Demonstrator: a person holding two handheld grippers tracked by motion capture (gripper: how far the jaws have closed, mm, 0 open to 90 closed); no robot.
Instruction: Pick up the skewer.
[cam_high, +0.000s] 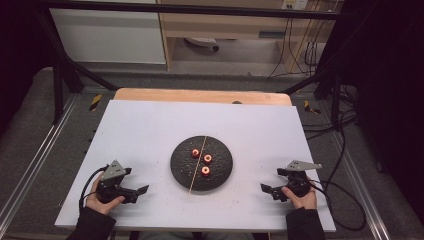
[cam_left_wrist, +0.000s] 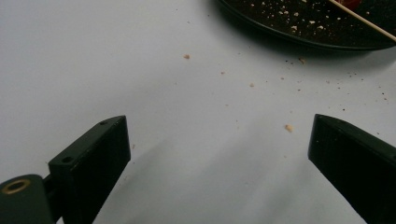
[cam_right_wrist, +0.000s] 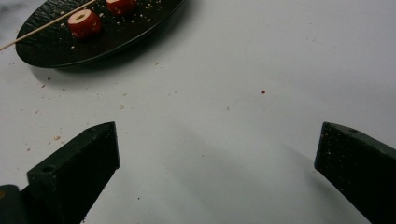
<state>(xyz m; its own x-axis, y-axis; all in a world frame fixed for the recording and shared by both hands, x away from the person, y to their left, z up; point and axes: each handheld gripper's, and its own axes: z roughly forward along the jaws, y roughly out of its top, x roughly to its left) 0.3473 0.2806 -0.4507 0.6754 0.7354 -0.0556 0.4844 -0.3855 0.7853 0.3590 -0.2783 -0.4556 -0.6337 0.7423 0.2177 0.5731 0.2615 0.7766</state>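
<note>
L gripper (cam_high: 137, 191) & R gripper (cam_high: 267, 190): jaws wide, empty | on counter (cam_high: 150, 125) beside plate (cam_high: 182, 172) | next, prob.: pinch skewer (cam_high: 198, 162) low, level; steady red rings (cam_high: 205, 170)

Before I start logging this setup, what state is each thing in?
Left gripper: open, empty, resting on the table.
Right gripper: open, empty, resting on the table.
Plate: flat, crumb-strewn.
Skewer: bare, lying across the plate.
Three red rings: loose on the plate, unthreaded.
</note>
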